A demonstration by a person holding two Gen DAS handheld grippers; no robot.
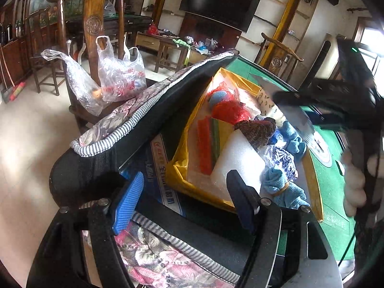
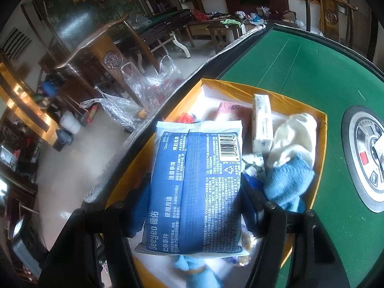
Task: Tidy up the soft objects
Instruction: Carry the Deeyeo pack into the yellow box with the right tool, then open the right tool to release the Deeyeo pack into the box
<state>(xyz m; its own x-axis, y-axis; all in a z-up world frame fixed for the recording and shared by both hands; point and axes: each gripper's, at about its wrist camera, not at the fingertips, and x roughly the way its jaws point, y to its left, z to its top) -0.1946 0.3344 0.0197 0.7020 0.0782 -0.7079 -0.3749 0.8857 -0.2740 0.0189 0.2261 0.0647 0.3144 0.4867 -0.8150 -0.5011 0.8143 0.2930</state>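
Blue wipes pack (image 2: 194, 187) held over the yellow box (image 2: 321, 129) on the green tabletop (image 2: 300, 67).
Right claw (image 2: 194, 206) grips the pack at both sides, above the box's near end. Left claw (image 1: 184, 199) hangs wide and empty over the box's near corner, its blue pad (image 1: 128, 204) bare. By my reading the job is well along: foam block (image 1: 237, 158), red mesh (image 1: 228, 112), knit hat (image 1: 256, 129), blue cloths (image 1: 283, 187) and tissue pack (image 2: 262, 122) already lie inside. Pack not yet released; 2 plastic bags (image 1: 120, 74) on the chair (image 1: 93, 24) may remain.
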